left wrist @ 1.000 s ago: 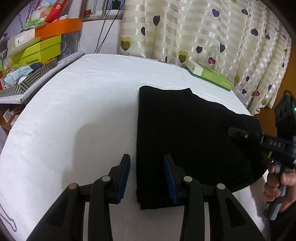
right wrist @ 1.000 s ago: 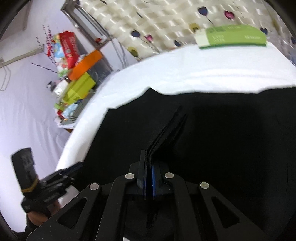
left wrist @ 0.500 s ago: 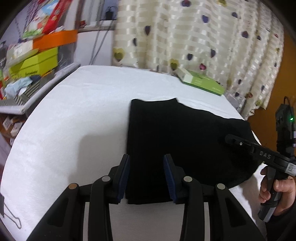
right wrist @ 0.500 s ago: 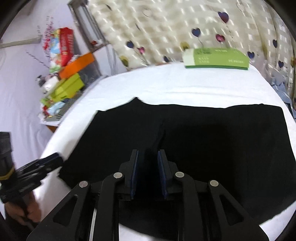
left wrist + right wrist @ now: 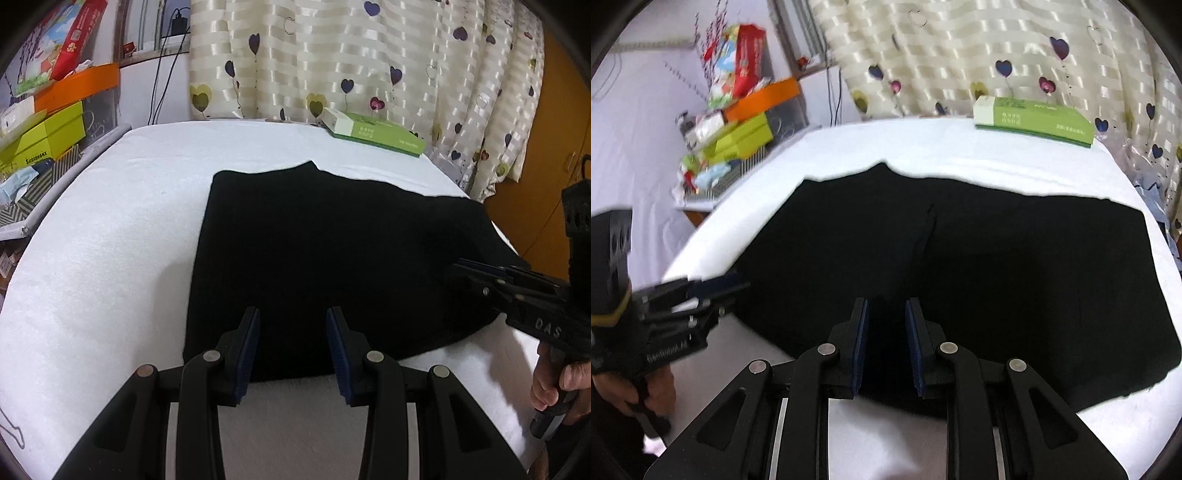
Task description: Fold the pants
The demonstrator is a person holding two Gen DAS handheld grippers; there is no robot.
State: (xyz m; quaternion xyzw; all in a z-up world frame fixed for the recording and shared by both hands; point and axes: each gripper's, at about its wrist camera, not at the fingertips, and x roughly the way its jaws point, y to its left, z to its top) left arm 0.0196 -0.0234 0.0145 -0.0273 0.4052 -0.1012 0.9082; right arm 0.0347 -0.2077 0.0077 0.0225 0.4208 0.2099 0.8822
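Both black two-finger grippers hang open and empty over the near edge of the folded black fabric pants (image 5: 317, 251), the left gripper (image 5: 292, 345) with its blue-padded jaws wide apart, the right gripper (image 5: 885, 338) parted more narrowly. The pants lie flat on a white cloth-covered surface (image 5: 110, 258), a long green-and-white box (image 5: 1032, 120) resting near its far edge before a heart-patterned curtain (image 5: 369, 55).

Folded black fabric pants (image 5: 960, 266) on a white-covered bench (image 5: 923, 155)

The right gripper (image 5: 885, 345) hangs over the near hem, jaws parted; the left gripper (image 5: 738, 290) reaches the pants' left edge.
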